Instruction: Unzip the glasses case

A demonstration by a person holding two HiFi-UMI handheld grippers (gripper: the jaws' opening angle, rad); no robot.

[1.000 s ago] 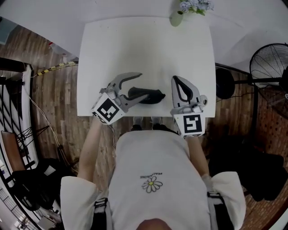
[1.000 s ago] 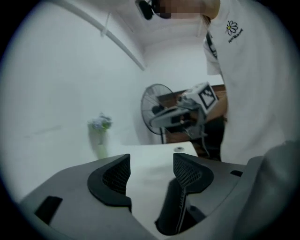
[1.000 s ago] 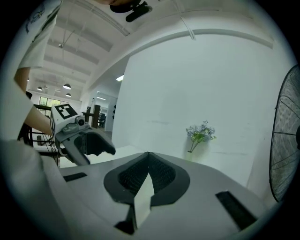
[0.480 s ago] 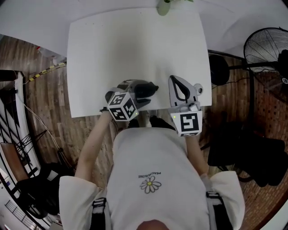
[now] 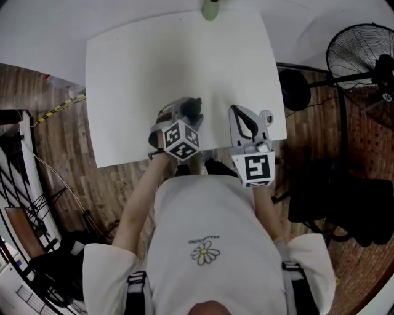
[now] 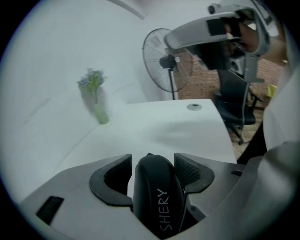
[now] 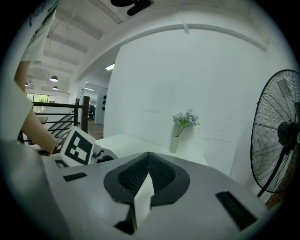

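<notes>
A black glasses case (image 6: pixel 157 197) with white lettering lies on the white table (image 5: pixel 148 67) near its front edge. My left gripper (image 6: pixel 152 161) points down over the case, its jaws wide and straddling the case's end. A thin gap shows at the left pad, and the right pad (image 6: pixel 190 169) sits close against the case. In the head view the left gripper (image 5: pixel 183 112) covers most of the case (image 5: pixel 193 106). My right gripper (image 5: pixel 241 111) hovers to the right of the case, shut with nothing between its pads, as the right gripper view also shows of that gripper (image 7: pixel 148 157).
A green vase of flowers (image 5: pixel 210 9) stands at the table's far edge. A standing fan (image 5: pixel 360 58) and dark chairs (image 5: pixel 345 209) are on the wooden floor to the right. The table's front edge is right under both grippers.
My left gripper has swung round and come down over the case, so its jaws now straddle it. The right gripper has shifted slightly and stays shut.
</notes>
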